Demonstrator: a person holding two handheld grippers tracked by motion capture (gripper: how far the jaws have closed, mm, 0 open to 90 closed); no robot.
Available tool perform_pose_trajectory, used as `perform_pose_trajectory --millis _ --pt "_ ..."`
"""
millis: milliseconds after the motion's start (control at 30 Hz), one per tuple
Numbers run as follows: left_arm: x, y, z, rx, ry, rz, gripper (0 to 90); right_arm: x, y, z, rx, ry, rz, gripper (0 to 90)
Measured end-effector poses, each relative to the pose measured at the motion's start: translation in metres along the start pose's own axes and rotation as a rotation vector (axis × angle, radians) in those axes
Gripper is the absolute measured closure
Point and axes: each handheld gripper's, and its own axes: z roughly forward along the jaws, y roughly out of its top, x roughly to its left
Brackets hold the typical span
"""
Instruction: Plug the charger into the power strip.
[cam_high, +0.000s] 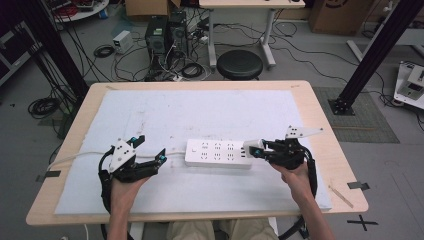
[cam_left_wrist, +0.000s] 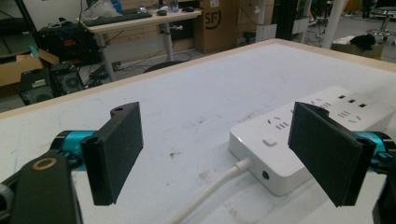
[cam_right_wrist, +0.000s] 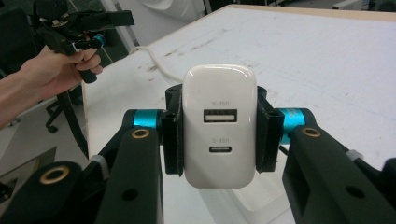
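Gripped charger (cam_right_wrist: 219, 126) in right gripper (cam_high: 256, 149) at strip's (cam_high: 218, 153) right end. Spread left gripper (cam_high: 150, 148) wide over cord (cam_left_wrist: 212, 190), well inside table edge (cam_high: 200, 217).

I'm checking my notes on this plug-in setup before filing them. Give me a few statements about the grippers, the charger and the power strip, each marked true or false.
1. The right gripper is clamped on a white USB charger. True.
2. The left gripper grips the power strip's cable. False: its jaws stand open, with the cable lying between them, untouched.
3. The white power strip lies flat on the white mat. True.
4. The charger's face shows two ports, one above the other. True.
5. The power strip lies at the table's far edge. False: it lies between the two grippers, near the person.
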Motion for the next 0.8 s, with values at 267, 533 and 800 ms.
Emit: perform_pose_trajectory --millis 267,533,800 --pt "0.004 -0.006 0.002 0.01 0.005 -0.004 18.0 -0.007 0.026 0.012 0.116 0.007 -0.069 63.3" --pt "0.006 -0.007 -0.001 0.016 0.01 0.002 18.1 -0.012 0.051 0.031 0.232 0.021 -0.137 63.3" --pt "0.015 -0.016 -0.019 0.011 0.045 -0.023 18.1 -0.014 0.074 0.062 0.404 0.063 -0.237 63.3"
